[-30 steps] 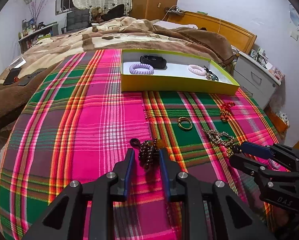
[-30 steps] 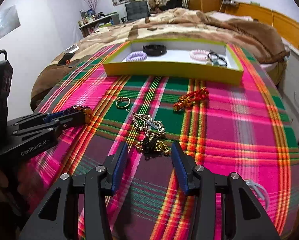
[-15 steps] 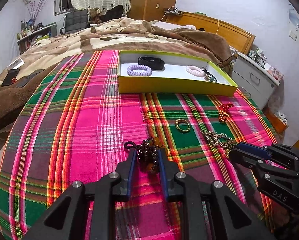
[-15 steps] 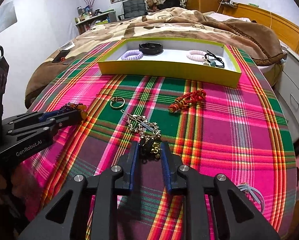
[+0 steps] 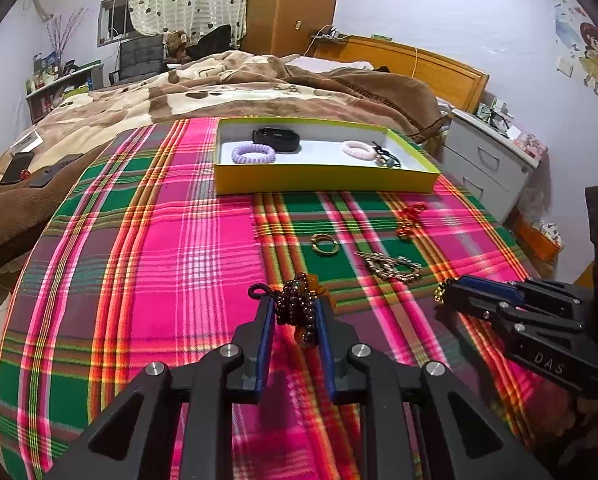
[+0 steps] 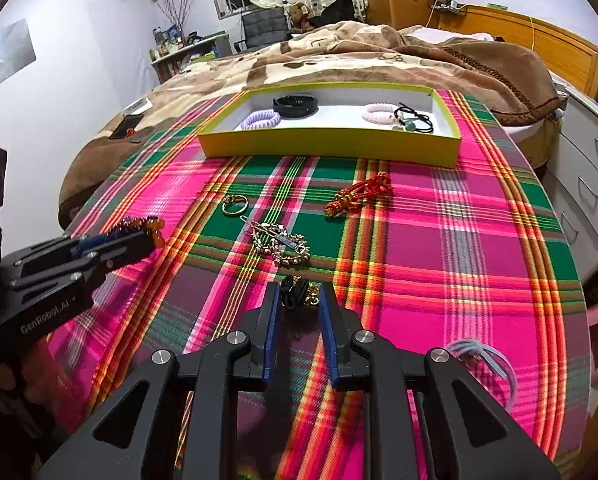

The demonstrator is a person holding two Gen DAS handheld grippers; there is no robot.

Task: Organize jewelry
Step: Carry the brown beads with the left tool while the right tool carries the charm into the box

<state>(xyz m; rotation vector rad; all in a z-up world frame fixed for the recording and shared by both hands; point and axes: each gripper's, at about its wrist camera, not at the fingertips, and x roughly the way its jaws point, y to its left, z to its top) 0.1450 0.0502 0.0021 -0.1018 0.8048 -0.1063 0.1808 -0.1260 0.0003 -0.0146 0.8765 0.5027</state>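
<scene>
My left gripper is shut on a dark beaded bracelet with amber beads and holds it above the plaid cloth; it also shows in the right wrist view. My right gripper is shut on a black and gold bracelet lifted just off the cloth. On the cloth lie a gold ring, a silver chain piece and a red knotted bracelet. A yellow tray further back holds a purple coil band, a black band, a pink coil band and a black hair tie.
The plaid cloth covers a table beside a bed with a brown blanket. A white drawer unit stands to the right. A pale blue band lies near the right front edge. Phones lie on the blanket at left.
Both grippers closed on their bracelets and have lifted them off the cloth. The view has risen and pulled back a little from the table.
</scene>
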